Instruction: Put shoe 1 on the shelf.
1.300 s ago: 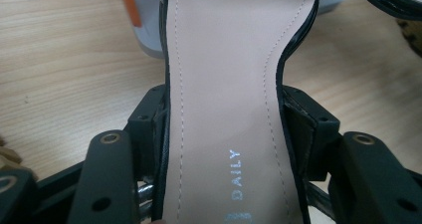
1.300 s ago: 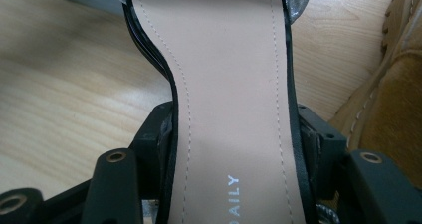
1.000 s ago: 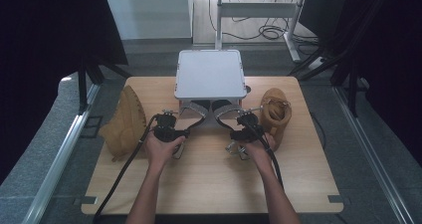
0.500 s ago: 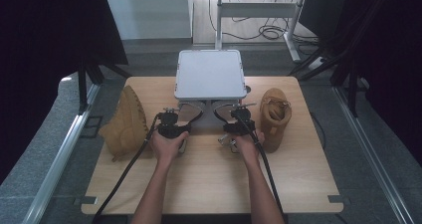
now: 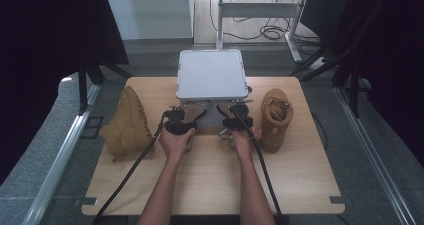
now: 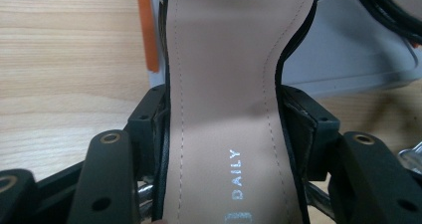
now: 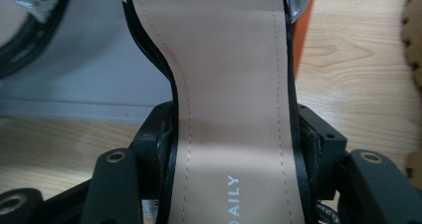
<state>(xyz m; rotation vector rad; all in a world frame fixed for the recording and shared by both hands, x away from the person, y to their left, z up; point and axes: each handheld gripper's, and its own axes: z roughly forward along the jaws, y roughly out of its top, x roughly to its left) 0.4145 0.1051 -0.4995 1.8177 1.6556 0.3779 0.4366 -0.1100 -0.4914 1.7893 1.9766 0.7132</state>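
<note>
High view: both forearms reach forward, left gripper (image 5: 178,123) and right gripper (image 5: 239,119) each clamping a sandal (image 6: 224,109).

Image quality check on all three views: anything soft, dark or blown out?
High view: evenly lit table, dark surround, mild softness. Left gripper view: sandal insole up close, slightly soft, "DAILY" print readable, jaws dark. Right gripper view: second insole much the same, a shadow band across its lower part; no glare.
</note>
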